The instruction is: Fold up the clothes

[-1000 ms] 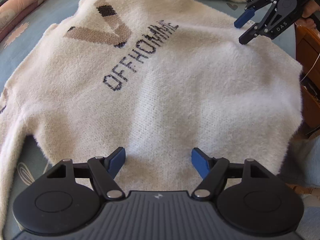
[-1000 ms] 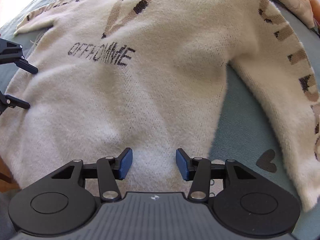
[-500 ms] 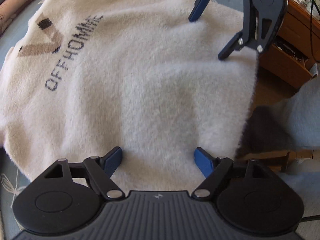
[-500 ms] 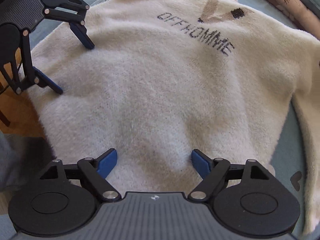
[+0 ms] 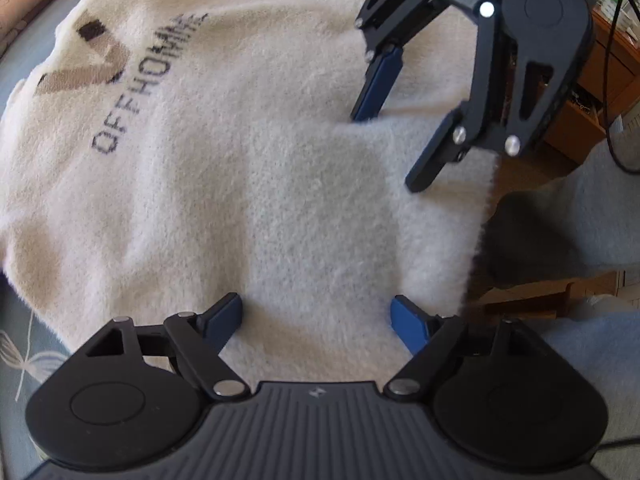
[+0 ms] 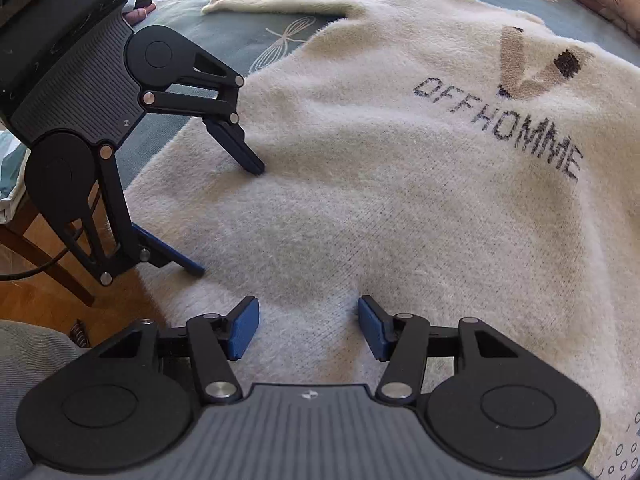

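Both claws, left (image 5: 318, 320) and right (image 6: 307, 326), spread wide, empty, over the cream sweater's (image 6: 400, 200) hem.

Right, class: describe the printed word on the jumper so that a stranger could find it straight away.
Start at the cream fuzzy jumper spread over the blue-grey bedcover. On its chest sits a brown V-shaped mark; directly beside it runs the word OFFHOMME, the only dark block lettering on the body.

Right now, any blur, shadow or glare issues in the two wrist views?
Left wrist view: the lettering on the fluffy cream knit sweater is motion-smeared, and a soft shadow lies under the right tool. Right wrist view: sharp lettering, blown-out sunlight top left, shadow below the left tool. Both bow from fisheye.
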The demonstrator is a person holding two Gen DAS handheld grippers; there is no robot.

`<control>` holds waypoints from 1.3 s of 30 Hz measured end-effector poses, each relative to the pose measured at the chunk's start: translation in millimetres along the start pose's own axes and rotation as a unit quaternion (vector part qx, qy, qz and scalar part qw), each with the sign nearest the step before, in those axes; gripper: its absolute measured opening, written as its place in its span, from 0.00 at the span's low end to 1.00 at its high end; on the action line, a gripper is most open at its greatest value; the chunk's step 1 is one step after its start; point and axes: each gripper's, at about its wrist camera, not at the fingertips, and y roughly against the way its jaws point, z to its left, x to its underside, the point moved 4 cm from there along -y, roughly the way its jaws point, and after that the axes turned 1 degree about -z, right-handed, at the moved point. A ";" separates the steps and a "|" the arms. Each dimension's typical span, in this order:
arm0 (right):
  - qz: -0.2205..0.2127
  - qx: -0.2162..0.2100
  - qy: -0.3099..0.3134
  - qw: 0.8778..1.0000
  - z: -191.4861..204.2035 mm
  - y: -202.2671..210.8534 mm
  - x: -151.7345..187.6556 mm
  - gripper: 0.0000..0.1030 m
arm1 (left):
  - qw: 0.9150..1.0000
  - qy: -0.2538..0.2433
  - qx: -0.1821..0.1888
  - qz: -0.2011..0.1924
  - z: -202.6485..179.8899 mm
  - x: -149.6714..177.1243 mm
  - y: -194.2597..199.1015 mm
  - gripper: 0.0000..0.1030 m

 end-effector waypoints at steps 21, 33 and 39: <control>0.012 -0.016 -0.095 0.995 1.4 20.0 3.8 0.78 | 1.000 0.000 -0.020 -0.019 12.9 -17.1 20.3 0.80; -0.012 0.142 -0.068 0.988 -104.2 38.1 36.2 0.85 | 0.995 0.058 -0.016 -0.075 43.9 -75.4 1.1 0.82; 0.005 0.159 -0.073 0.985 -94.0 39.6 67.8 1.00 | 0.994 0.100 -0.029 -0.030 46.4 -47.7 7.8 0.83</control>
